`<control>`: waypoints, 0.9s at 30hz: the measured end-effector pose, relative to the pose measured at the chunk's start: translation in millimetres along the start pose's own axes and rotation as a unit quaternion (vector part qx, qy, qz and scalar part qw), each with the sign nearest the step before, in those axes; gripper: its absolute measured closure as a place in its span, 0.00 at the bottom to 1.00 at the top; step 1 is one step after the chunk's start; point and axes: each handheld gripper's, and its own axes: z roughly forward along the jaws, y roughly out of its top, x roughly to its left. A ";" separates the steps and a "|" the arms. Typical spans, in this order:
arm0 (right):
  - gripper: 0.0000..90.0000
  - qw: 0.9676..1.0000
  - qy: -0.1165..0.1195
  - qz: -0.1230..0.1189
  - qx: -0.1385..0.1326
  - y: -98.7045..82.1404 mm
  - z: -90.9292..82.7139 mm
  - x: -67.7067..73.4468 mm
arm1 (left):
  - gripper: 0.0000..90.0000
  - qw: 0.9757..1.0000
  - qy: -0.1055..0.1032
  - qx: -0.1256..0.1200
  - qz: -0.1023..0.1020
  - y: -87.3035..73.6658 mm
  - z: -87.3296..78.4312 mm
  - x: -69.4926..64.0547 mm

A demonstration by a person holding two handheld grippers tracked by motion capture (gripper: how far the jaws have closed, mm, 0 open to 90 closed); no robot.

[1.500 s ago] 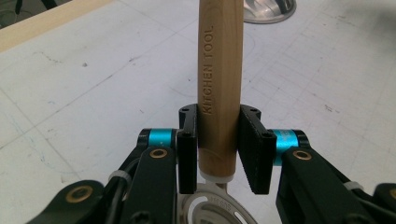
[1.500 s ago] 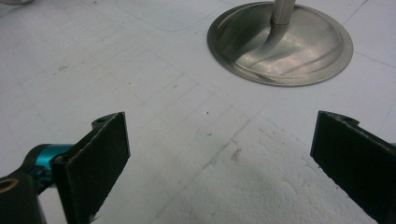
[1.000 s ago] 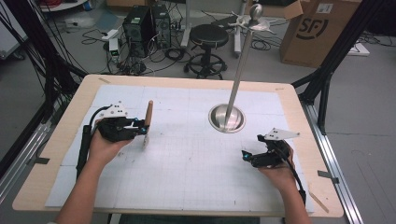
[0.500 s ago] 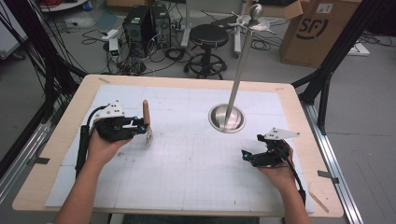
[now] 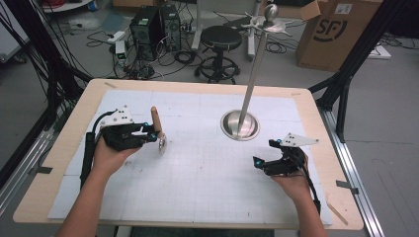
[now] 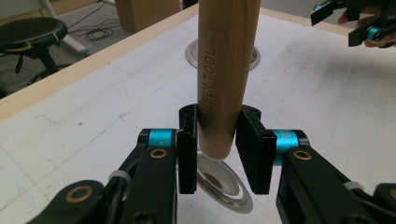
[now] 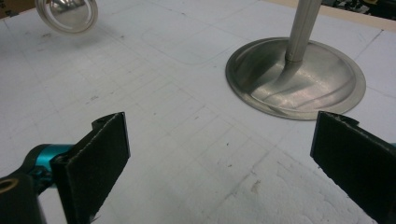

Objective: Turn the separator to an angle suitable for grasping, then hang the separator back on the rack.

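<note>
From the high view, the left tool (image 5: 157, 134) clamps a wooden-handled ladle (image 5: 158, 129) above the counter (image 5: 197, 187); the right tool (image 5: 264, 154) rests spread open. The left gripper view shows pads (image 6: 187, 149) squeezing the handle, steel bowl below. The right gripper view shows wide jaws facing a metal stand (image 7: 295, 74).

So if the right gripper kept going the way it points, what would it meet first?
Probably the stand's round metal base: it lies ahead between the right gripper's open jaws, slightly right of centre, with bare mat before it.

Black left gripper (image 6: 217, 144) with teal collars, brass screws, flat jaws.
</note>
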 end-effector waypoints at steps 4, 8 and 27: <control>0.04 1.000 -0.001 0.000 0.002 -0.2 0.5 -0.6 | 0.78 1.000 -0.007 -0.005 0.003 2.6 -0.8 -2.3; 0.04 1.000 -0.001 0.003 -0.001 -0.2 -0.3 -1.9 | 0.78 1.000 -0.009 -0.008 0.003 3.0 -1.7 -2.1; 0.04 1.000 -0.004 0.007 0.001 -2.4 -5.4 -0.9 | 0.78 1.000 -0.017 -0.017 -0.003 9.1 1.2 -1.8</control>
